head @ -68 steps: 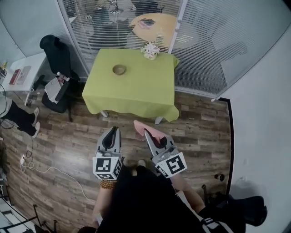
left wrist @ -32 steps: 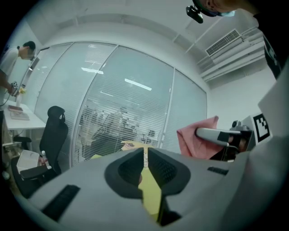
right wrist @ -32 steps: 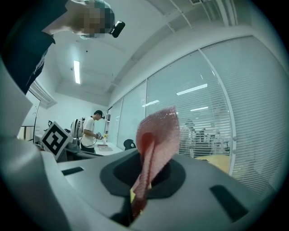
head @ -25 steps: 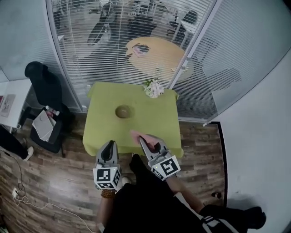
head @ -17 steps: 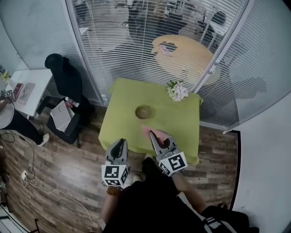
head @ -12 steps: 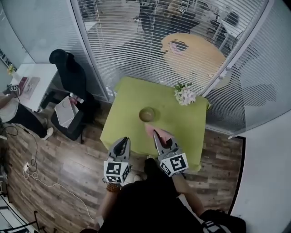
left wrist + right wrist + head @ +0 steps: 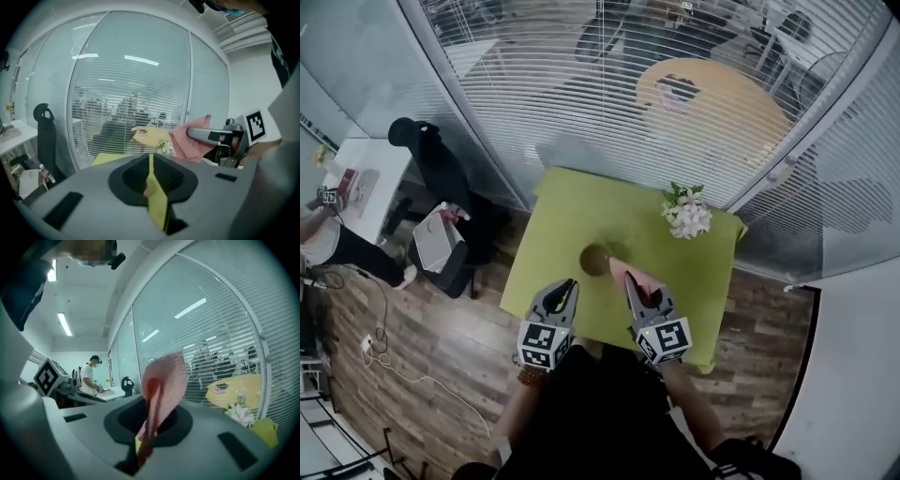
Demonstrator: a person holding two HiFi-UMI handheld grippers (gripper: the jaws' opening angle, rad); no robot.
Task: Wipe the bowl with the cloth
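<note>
Right gripper (image 7: pixel 630 286), fingers clamped on the pink cloth (image 7: pixel 161 380); left gripper (image 7: pixel 569 287), fingers together, empty. The bowl (image 7: pixel 594 260) sits just ahead of both pairs of fingers. Unbraced, it may skid across the desk (image 7: pixel 581 211) when wiped.

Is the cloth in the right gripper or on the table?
In the right gripper: its jaws are shut on the pink cloth, which sticks up between them.

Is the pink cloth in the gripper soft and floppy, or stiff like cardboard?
Probably soft: the cloth folds and curls where the right gripper pinches it. Likely light too, since one small pinch holds it all. It stands up a bit, so maybe slightly thick.
</note>
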